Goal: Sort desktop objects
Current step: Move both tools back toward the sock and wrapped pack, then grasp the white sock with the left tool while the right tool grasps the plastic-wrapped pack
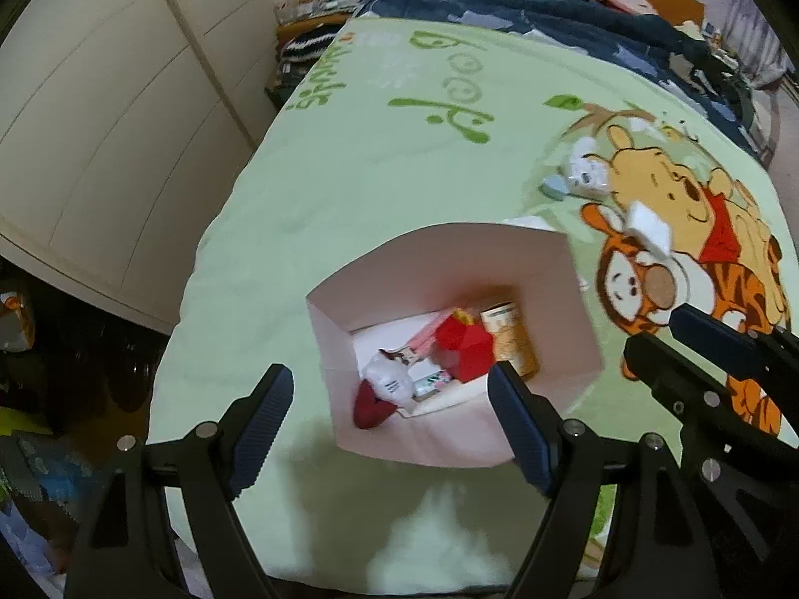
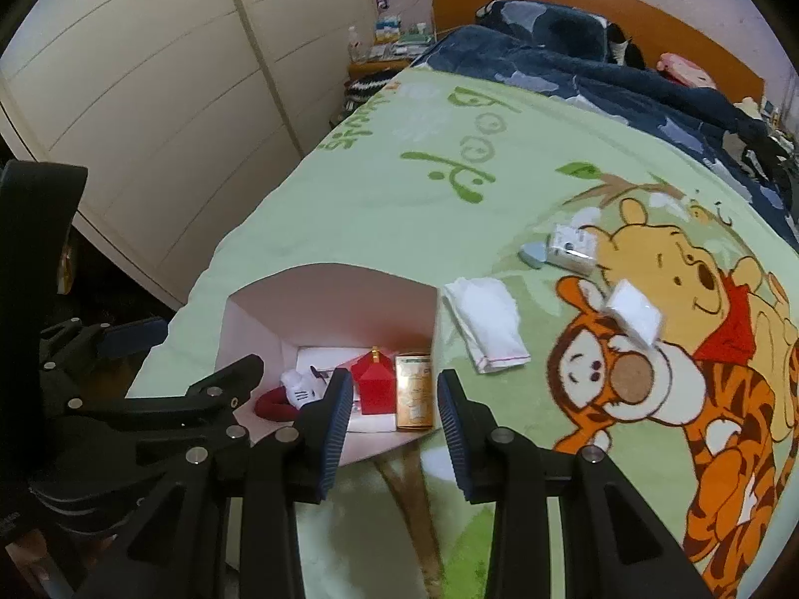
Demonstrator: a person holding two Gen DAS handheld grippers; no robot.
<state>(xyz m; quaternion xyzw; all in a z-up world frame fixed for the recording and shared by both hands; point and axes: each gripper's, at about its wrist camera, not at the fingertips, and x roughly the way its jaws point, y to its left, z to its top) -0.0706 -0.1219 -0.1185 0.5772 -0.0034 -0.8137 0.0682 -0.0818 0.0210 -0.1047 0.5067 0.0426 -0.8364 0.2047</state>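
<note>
A pink open box (image 1: 564, 294) (image 2: 259, 319) stands on a green cartoon blanket (image 1: 379, 174) (image 2: 389, 209). Inside lie a red house-shaped box (image 1: 467, 352) (image 2: 373, 387), a yellow carton (image 1: 512, 339) (image 2: 414, 389) and a white and red plush (image 1: 387, 389) (image 2: 294, 394). My left gripper (image 1: 387, 427) is open and empty above the box's near edge. My right gripper (image 2: 392, 429) is open and empty at the box's near right corner. On the blanket lie a white cloth (image 2: 484, 329), a white packet (image 1: 649, 229) (image 2: 634, 314), a white device (image 1: 587, 174) (image 2: 572, 247) and a blue piece (image 1: 554, 188) (image 2: 532, 255).
A white wardrobe (image 1: 110, 115) (image 2: 150, 85) stands left of the bed. A dark blue quilt (image 1: 539, 10) (image 2: 574, 70) lies at the far end, with an orange headboard (image 2: 599, 5) behind. A cluttered nightstand (image 2: 384, 50) sits at the back. The bed edge drops off at the left.
</note>
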